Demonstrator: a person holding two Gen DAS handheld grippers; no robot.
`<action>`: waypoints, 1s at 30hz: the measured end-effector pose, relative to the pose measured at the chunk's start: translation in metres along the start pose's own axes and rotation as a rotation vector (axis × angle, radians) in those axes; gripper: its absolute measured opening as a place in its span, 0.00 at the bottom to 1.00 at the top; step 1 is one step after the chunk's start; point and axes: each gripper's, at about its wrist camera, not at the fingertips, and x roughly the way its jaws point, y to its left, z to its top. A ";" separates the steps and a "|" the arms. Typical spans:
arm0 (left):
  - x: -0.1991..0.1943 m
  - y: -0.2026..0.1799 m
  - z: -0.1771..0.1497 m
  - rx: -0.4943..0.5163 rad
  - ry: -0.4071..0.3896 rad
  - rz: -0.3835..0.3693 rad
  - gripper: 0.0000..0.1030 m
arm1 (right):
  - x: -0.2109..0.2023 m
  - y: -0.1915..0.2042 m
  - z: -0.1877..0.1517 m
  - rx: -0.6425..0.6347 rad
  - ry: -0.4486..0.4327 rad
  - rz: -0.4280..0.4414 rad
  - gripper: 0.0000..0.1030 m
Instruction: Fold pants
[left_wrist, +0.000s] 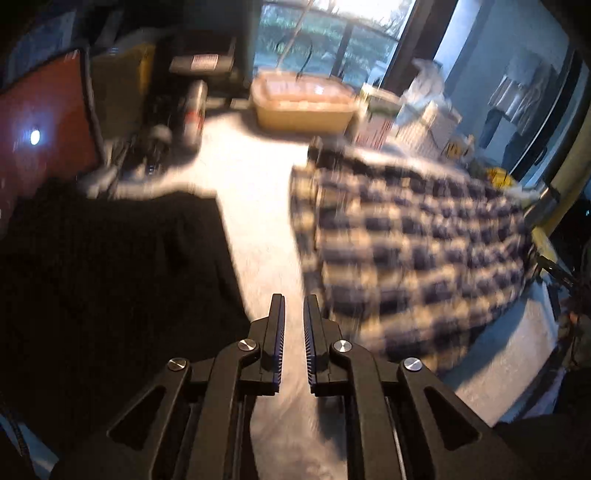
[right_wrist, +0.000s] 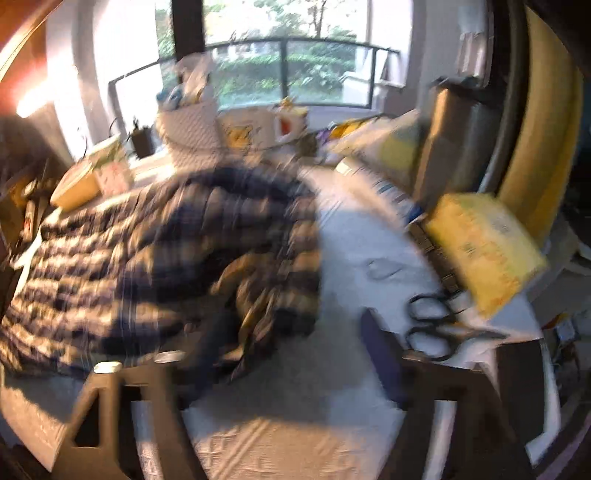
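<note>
Plaid flannel pants (right_wrist: 147, 258), navy and cream, lie in a bunched heap on the white textured tabletop (right_wrist: 280, 435). Seen from the left wrist, the heap sits to the right of the left gripper (left_wrist: 294, 306), whose jaws stand nearly together with only a narrow slit between them and nothing in it, hovering over bare cloth between the pants and a dark garment (left_wrist: 103, 266) on the left. Over on the right, the right gripper (right_wrist: 284, 332) is spread wide and released, its blurred fingers framing the near edge of the plaid without pressing it. Black-handled scissors (right_wrist: 436, 328) rest beside a yellow packet (right_wrist: 480, 251).
</note>
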 end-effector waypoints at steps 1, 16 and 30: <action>0.001 -0.006 0.007 0.018 -0.027 -0.012 0.16 | -0.008 -0.003 0.004 0.010 -0.023 0.000 0.78; 0.108 -0.052 0.069 0.138 0.058 0.017 0.37 | 0.038 -0.010 0.026 0.078 -0.004 0.029 0.78; 0.096 -0.027 0.068 0.027 -0.026 0.032 0.00 | 0.066 -0.011 0.036 0.123 0.018 0.060 0.78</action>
